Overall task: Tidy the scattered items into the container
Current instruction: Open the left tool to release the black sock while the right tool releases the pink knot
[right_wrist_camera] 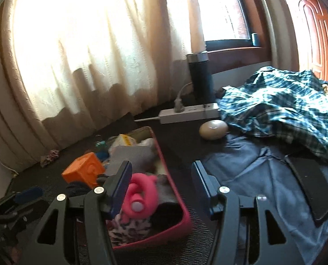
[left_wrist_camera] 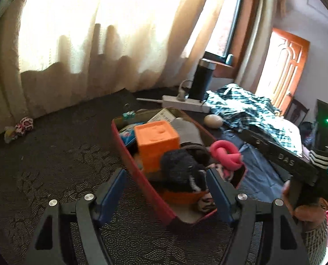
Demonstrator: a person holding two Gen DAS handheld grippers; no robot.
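Note:
A red container (left_wrist_camera: 142,181) on the dark carpet is packed with an orange cube (left_wrist_camera: 156,139), a black fuzzy item (left_wrist_camera: 181,172), a pink knotted toy (left_wrist_camera: 225,154) and leopard-print cloth. My left gripper (left_wrist_camera: 165,172) hovers open above its near end, fingers apart on either side of the black item, holding nothing. In the right wrist view my right gripper (right_wrist_camera: 161,165) is open over the container's (right_wrist_camera: 179,227) right wall. The pink toy (right_wrist_camera: 139,196) lies loose in the box beside the left finger (right_wrist_camera: 122,183). A patterned cloth scrap (left_wrist_camera: 23,125) lies by the curtain.
A beige oval disc (right_wrist_camera: 213,129), a white power strip (right_wrist_camera: 188,112) and a black tumbler (right_wrist_camera: 200,77) sit behind the container. A plaid shirt (right_wrist_camera: 281,106), blue cloth (right_wrist_camera: 252,172) and a black pad (right_wrist_camera: 312,185) lie to the right. A curtain (left_wrist_camera: 75,44) hangs behind.

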